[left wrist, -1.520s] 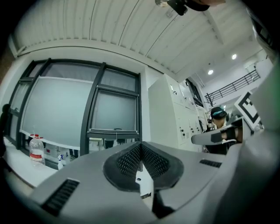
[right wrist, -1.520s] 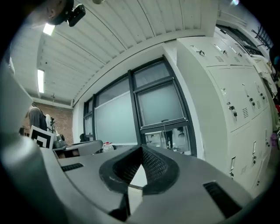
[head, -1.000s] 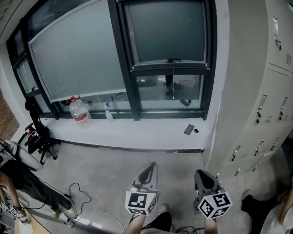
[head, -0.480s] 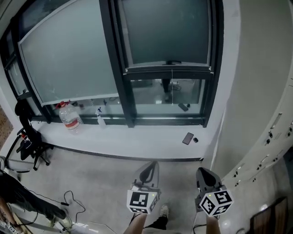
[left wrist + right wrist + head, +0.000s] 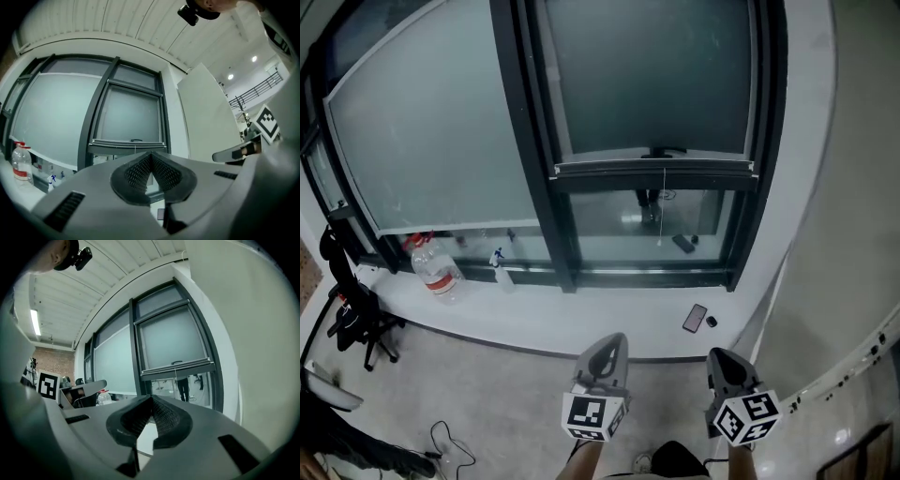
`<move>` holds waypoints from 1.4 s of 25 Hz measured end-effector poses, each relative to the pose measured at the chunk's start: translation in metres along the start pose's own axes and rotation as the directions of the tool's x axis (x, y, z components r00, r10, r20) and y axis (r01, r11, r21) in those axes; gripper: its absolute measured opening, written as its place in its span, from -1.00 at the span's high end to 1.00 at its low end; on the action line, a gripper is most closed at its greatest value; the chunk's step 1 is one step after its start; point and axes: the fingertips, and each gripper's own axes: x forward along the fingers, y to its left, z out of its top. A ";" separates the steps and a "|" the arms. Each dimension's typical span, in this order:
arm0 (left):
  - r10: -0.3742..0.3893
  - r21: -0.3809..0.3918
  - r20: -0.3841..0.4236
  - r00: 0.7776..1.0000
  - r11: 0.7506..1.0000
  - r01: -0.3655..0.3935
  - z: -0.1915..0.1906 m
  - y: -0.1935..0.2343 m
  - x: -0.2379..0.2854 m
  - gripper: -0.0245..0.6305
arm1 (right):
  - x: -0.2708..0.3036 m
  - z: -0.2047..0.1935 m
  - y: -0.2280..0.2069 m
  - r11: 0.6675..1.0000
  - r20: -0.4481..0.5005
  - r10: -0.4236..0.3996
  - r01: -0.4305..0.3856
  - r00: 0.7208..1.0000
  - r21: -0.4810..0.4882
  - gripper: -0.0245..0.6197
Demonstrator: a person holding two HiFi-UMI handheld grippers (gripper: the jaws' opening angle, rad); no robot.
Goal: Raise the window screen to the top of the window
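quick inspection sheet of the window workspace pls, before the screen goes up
Surface: white sill, mostly bare.
Job's things: screen partly down over the right pane; its bar sits above clear glass; cord hangs from the bar.
Clutter: water bottle, spray bottle and phone on the sill.
Grippers: left gripper and right gripper both shut, empty, clear of the window.
Cables: cable on the floor, lower left.
Surroundings: black stand at left; white wall at right.
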 end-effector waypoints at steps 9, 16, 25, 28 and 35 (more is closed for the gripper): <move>0.061 -0.021 -0.028 0.998 0.998 -0.062 -0.015 0.055 0.070 0.92 | 0.093 0.015 -0.035 1.000 -0.022 0.023 -0.023 0.999 0.017 0.91; 0.100 -0.007 -0.063 0.993 0.995 -0.101 -0.038 0.105 0.161 0.92 | 0.195 0.035 -0.096 0.999 0.004 0.045 -0.045 0.999 0.029 0.91; 0.065 0.057 0.011 0.998 0.996 -0.065 -0.031 0.152 0.351 0.92 | 0.324 0.071 -0.198 1.000 0.047 0.012 -0.011 0.999 -0.023 0.90; 0.033 0.087 0.027 0.999 0.996 -0.035 -0.033 0.153 0.392 0.92 | 0.354 0.078 -0.221 0.999 0.046 -0.001 0.003 0.999 -0.040 0.91; -0.024 0.328 -0.077 0.997 0.944 0.048 -0.043 0.171 0.468 0.92 | 0.421 0.103 -0.227 0.966 0.002 0.014 -0.013 1.000 -0.258 0.90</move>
